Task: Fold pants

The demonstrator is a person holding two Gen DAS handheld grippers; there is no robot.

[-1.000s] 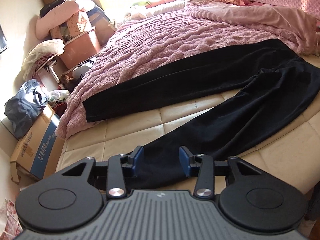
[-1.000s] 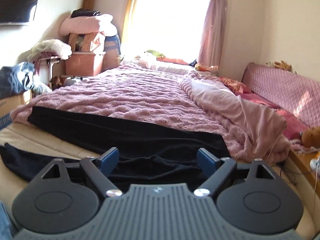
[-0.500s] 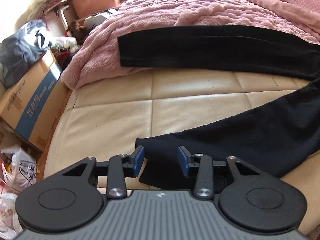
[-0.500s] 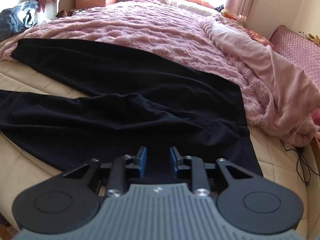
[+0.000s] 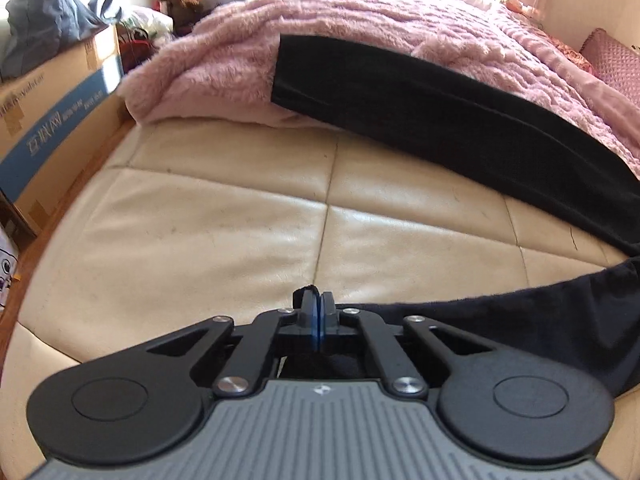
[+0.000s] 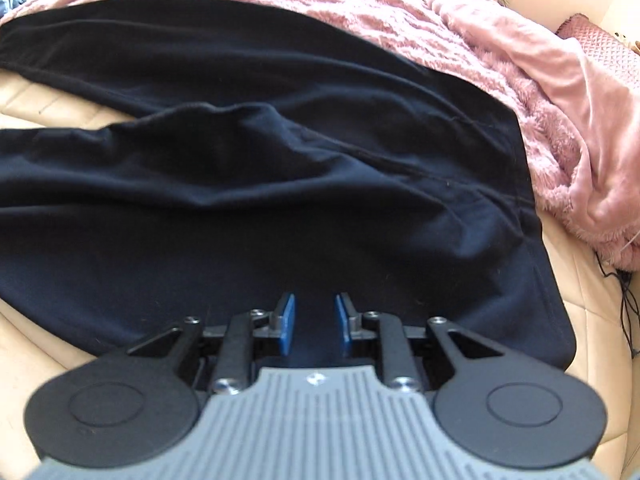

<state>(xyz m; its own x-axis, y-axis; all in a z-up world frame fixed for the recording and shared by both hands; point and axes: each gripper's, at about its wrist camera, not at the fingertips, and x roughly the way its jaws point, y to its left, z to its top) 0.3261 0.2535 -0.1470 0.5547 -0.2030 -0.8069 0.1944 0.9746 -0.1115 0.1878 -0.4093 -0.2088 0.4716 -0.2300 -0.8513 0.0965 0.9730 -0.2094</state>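
Black pants [image 6: 280,168] lie spread flat on a cream quilted mattress [image 5: 224,216], legs apart. In the left wrist view my left gripper [image 5: 317,307] is shut on the hem corner of the near leg [image 5: 520,320], a bit of black cloth showing above the blue pads. The far leg [image 5: 440,112] runs along the edge of a pink blanket [image 5: 400,28]. In the right wrist view my right gripper [image 6: 313,322] is open, its blue pads low over the near edge of the pants' waist area with cloth between them.
The pink fuzzy blanket [image 6: 540,80] covers the back of the bed. A cardboard box [image 5: 52,112] with a dark bag [image 5: 56,12] on it stands left of the bed. A black cable [image 6: 624,292] hangs at the right mattress edge.
My left gripper dropped to the near leg's hem and closed on it. My right gripper lowered closer onto the waist area and stays open, slightly wider than half a second ago.
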